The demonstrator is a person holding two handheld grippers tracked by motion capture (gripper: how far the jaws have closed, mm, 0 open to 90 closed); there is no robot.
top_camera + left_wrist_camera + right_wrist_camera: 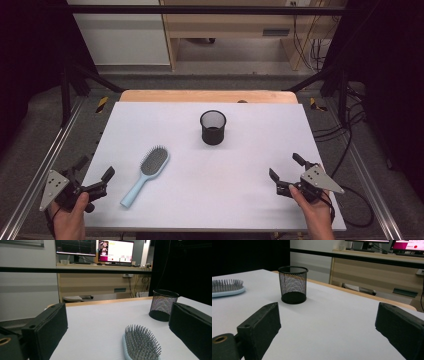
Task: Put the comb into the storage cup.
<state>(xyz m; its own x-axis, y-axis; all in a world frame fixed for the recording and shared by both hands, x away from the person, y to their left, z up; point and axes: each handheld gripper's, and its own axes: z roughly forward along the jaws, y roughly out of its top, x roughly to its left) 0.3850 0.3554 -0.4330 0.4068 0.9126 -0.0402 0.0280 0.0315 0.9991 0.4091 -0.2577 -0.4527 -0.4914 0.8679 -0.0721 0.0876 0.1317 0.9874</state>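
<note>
A light blue hairbrush (pixel 146 173) with grey bristles lies on the white table (pixel 210 200), bristles up, handle toward the front left. A black mesh cup (pixel 213 127) stands upright behind it, near the table's middle. My left gripper (pixel 95 168) rests at the front left edge, open and empty, just left of the brush handle. In the left gripper view the hairbrush (pixel 141 345) lies between the wide jaws, the mesh cup (pixel 163 305) farther off. My right gripper (pixel 286 166) is open and empty at the front right. Its own view shows the mesh cup (pixel 293 285) ahead and the hairbrush (pixel 227 287) at left.
A wooden strip (pixel 207 96) runs along the table's far edge. Metal frame rails (pixel 45 165) flank both sides, and cables (pixel 350 150) trail on the floor at right. A wooden desk (pixel 100 277) with monitors stands beyond the table.
</note>
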